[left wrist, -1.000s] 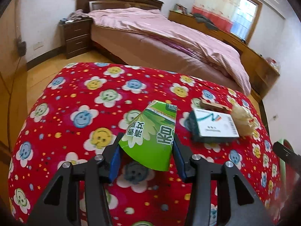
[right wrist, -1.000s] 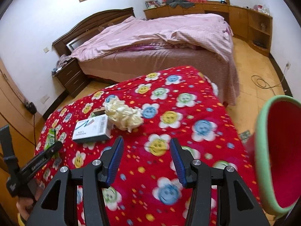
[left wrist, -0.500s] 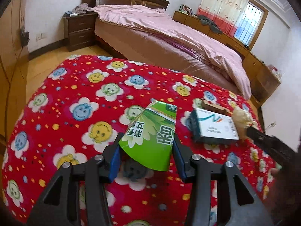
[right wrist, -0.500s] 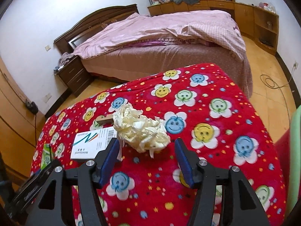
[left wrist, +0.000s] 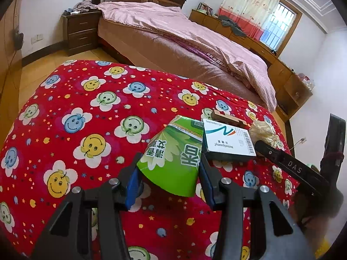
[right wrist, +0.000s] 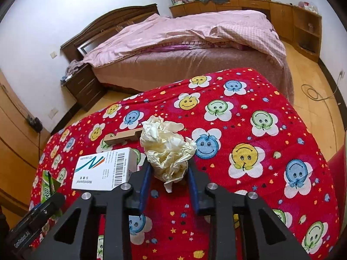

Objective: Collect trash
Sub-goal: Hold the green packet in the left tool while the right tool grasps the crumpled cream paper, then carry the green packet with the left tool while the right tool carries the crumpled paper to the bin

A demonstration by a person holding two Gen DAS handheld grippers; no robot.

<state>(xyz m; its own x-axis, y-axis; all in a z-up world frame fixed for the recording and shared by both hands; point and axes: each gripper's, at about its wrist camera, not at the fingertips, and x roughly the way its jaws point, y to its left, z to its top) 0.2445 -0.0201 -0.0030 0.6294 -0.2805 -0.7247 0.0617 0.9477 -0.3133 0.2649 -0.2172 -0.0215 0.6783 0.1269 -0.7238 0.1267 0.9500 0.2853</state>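
Right gripper (right wrist: pixel 168 186) has moved in from open cloth over the last second; its fingers now straddle the crumpled paper wad (right wrist: pixel 167 149), closing but whether they're clamped yet, can't tell. Left gripper (left wrist: pixel 169 181) unchanged, still clenched on the green carton (left wrist: pixel 173 158), held above the red smiley tablecloth (left wrist: pixel 86 112). White medicine box (right wrist: pixel 102 170) and a small wooden block (right wrist: pixel 122 137) remain on the cloth. Judgement: second piece nearly secured, bin drop-off next.
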